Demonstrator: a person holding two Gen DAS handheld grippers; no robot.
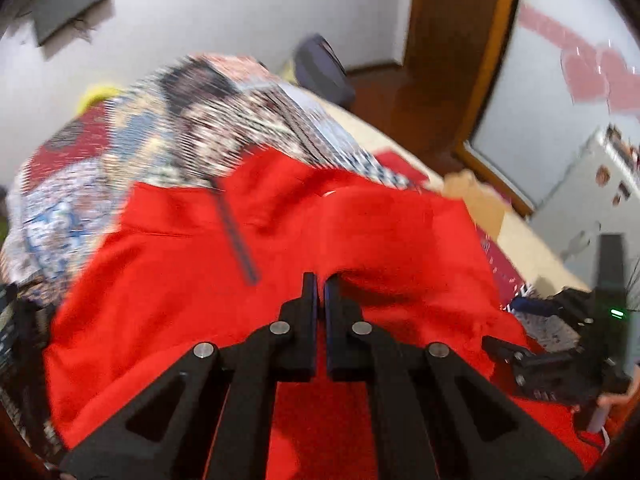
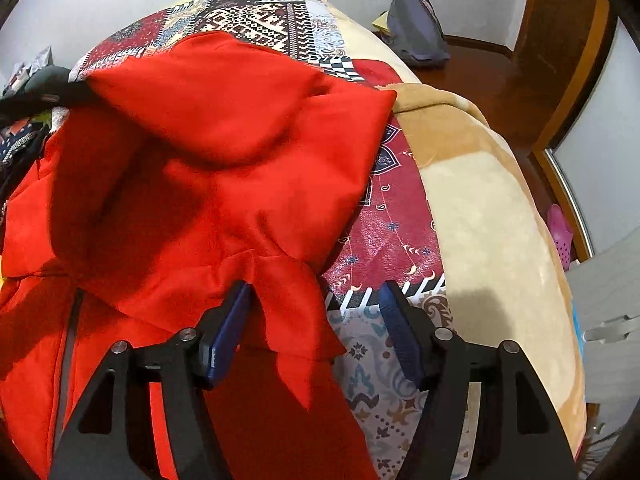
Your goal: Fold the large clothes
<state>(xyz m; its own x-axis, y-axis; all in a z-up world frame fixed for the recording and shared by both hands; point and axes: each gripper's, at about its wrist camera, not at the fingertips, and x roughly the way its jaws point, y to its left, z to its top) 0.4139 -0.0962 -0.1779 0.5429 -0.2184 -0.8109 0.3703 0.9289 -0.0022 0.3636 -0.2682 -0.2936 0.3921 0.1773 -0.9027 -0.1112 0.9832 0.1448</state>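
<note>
A red hoodie (image 2: 192, 184) lies on the bed (image 2: 492, 216); the left gripper (image 1: 321, 280) is closed and empty, the right gripper (image 2: 314, 292) open around the hoodie's corner

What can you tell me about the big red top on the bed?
The red top is a bright, soft, fleecy-looking garment with a dark zip running down from the neck. It lies rumpled on the patterned bedspread, with one part folded over onto the rest. A pointed flap of it lies between the open fingers of the right claw. The left claw is shut just above it; whether it pinches any cloth cannot be told.
</note>
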